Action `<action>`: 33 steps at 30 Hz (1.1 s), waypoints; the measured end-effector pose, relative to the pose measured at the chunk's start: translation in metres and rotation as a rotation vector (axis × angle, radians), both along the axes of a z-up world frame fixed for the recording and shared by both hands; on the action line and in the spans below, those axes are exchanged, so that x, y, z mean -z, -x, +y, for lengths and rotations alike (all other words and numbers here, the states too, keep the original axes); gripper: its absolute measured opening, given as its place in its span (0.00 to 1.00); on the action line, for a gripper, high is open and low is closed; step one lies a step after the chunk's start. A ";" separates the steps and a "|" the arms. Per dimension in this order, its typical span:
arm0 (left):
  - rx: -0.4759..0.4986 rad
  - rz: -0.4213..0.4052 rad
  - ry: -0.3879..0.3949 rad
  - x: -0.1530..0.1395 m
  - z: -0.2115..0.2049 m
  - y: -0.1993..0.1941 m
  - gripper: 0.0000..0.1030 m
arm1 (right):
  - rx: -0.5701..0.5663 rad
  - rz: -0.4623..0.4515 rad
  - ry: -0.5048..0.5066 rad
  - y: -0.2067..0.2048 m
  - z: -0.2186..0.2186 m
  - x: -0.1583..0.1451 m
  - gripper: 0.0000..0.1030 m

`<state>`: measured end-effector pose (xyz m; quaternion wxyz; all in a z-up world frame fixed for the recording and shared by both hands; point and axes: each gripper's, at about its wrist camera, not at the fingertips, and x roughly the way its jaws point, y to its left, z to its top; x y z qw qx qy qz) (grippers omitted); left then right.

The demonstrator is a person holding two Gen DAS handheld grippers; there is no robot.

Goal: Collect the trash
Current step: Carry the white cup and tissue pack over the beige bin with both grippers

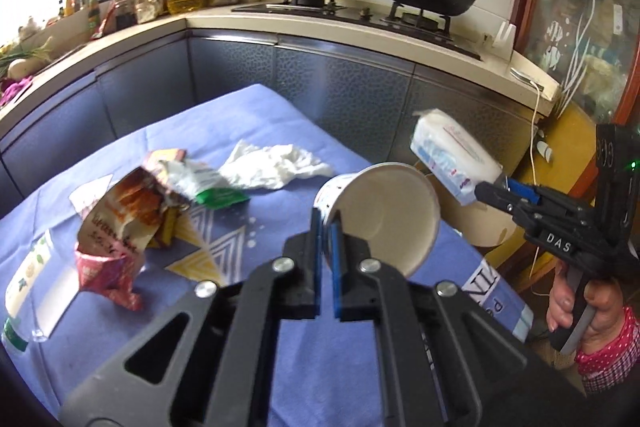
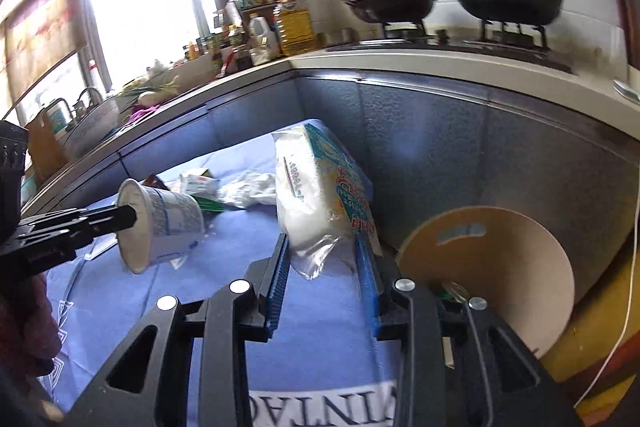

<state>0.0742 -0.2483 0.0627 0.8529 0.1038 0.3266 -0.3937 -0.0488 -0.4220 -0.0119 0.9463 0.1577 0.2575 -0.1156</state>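
My left gripper (image 1: 326, 227) is shut on the wall of a white paper cup (image 1: 384, 215), one finger inside the rim and one outside. It holds the cup tilted above the blue-clothed table (image 1: 260, 115). In the right wrist view the same cup (image 2: 168, 223) hangs at the left on the left gripper (image 2: 128, 217). My right gripper (image 2: 322, 247) is shut on the end of a soft tissue pack (image 2: 320, 195), lifted off the table. A person's hand holds that right gripper (image 1: 490, 189) with the tissue pack (image 1: 452, 155) at the table's right edge.
A tan round bin (image 2: 500, 267) stands open beside the table's right edge. Crumpled snack wrappers (image 1: 120, 219), a green wrapper (image 1: 220, 195), a white crumpled tissue (image 1: 276, 163) and a carton (image 1: 28, 279) lie on the cloth. Behind runs the kitchen counter (image 1: 360, 27) with two black pans.
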 end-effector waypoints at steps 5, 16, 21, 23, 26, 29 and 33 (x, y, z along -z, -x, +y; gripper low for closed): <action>0.108 -0.001 -0.009 -0.001 -0.070 0.011 0.04 | 0.139 0.020 -0.056 0.041 -0.050 0.020 0.32; 0.228 0.048 -0.085 0.027 -0.189 0.017 0.04 | 0.275 0.027 -0.154 0.084 -0.112 0.053 0.32; 0.239 0.070 -0.119 0.044 -0.209 0.018 0.04 | 0.281 0.024 -0.179 0.087 -0.121 0.061 0.32; 0.240 0.072 -0.131 0.049 -0.213 0.019 0.04 | 0.280 0.019 -0.186 0.087 -0.123 0.061 0.32; 0.239 0.076 -0.136 0.053 -0.212 0.018 0.04 | 0.273 0.012 -0.191 0.088 -0.124 0.060 0.32; 0.234 0.080 -0.135 0.054 -0.212 0.018 0.04 | 0.265 0.008 -0.189 0.087 -0.121 0.059 0.32; 0.236 0.075 -0.131 0.053 -0.209 0.019 0.04 | 0.258 0.001 -0.187 0.086 -0.117 0.055 0.32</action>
